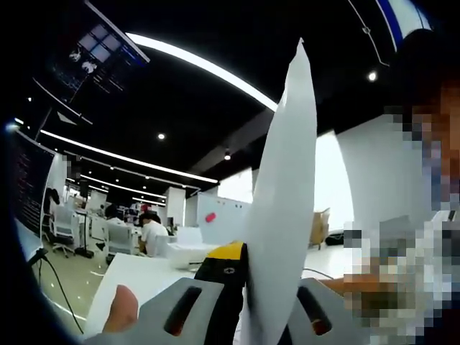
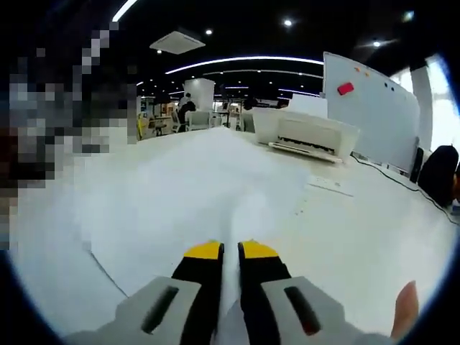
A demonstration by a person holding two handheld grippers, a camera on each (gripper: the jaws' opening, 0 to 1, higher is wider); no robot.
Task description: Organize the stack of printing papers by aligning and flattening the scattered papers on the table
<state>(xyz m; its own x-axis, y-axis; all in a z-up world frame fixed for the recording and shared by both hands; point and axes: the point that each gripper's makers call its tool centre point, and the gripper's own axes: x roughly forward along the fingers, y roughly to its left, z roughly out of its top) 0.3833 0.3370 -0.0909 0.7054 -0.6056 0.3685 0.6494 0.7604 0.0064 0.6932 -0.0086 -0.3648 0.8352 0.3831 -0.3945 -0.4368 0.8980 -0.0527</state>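
Note:
In the left gripper view, white printing paper (image 1: 287, 208) stands edge-on and rises from between my jaws toward the ceiling. My left gripper (image 1: 248, 262) is shut on it; one yellow-tipped finger (image 1: 226, 253) shows, while the sheet hides the other. In the right gripper view, the paper (image 2: 201, 187) spreads ahead as a broad white sheet over the table (image 2: 374, 237). My right gripper (image 2: 231, 250) is shut on its near edge, the two yellow tips close together with a thin strip of paper between them.
A white printer (image 2: 305, 133) stands on the table's far side, with a whiteboard (image 2: 374, 108) behind it. A flat sheet (image 2: 329, 185) lies near the printer. A thumb (image 2: 406, 309) shows at lower right. Desks and a seated person (image 1: 151, 231) are far off.

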